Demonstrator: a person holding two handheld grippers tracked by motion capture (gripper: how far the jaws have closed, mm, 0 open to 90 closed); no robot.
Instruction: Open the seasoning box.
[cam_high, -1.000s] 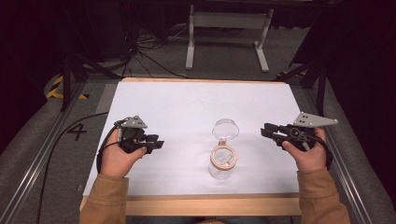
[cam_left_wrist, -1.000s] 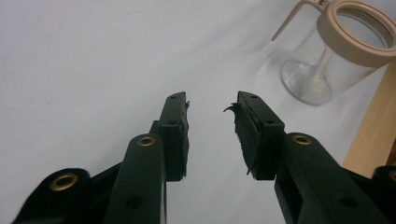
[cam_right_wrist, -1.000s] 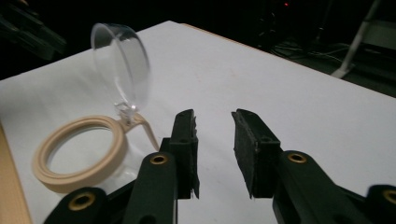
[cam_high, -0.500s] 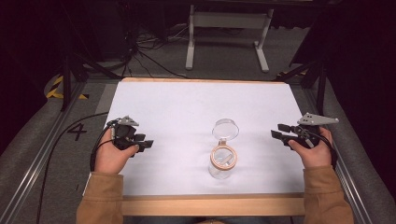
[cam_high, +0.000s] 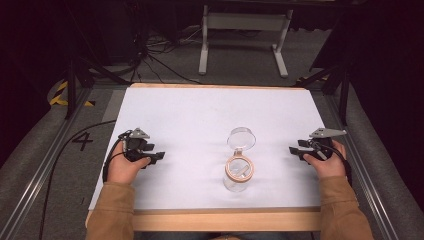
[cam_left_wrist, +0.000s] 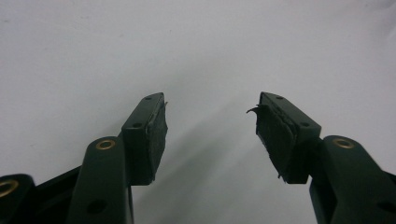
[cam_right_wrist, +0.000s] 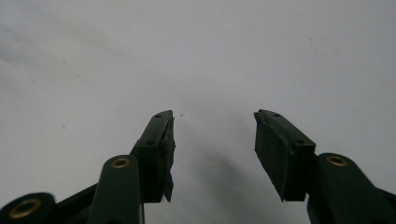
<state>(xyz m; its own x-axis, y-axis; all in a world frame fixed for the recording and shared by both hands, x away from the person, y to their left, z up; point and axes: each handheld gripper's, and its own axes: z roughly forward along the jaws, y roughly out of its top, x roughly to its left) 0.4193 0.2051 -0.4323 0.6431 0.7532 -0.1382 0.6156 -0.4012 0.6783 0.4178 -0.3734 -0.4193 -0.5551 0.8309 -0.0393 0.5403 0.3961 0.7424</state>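
The left hand-held gripper (cam_high: 159, 157) and right hand-held gripper (cam_high: 294, 151) sit low at opposite edges of the white desk (cam_high: 200, 115), jaws spread with nothing between them, having just been opening. Between the two, well apart from both, stands a clear glass jar (cam_high: 239, 172), its hinged lid (cam_high: 241, 137) flipped back; the contents are hard to make out.

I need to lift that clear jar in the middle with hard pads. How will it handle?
The jar looks like smooth clear glass, so probably slippery and breakable. Its hinged lid hangs open behind, so it may swing or tip the jar backward when lifted.
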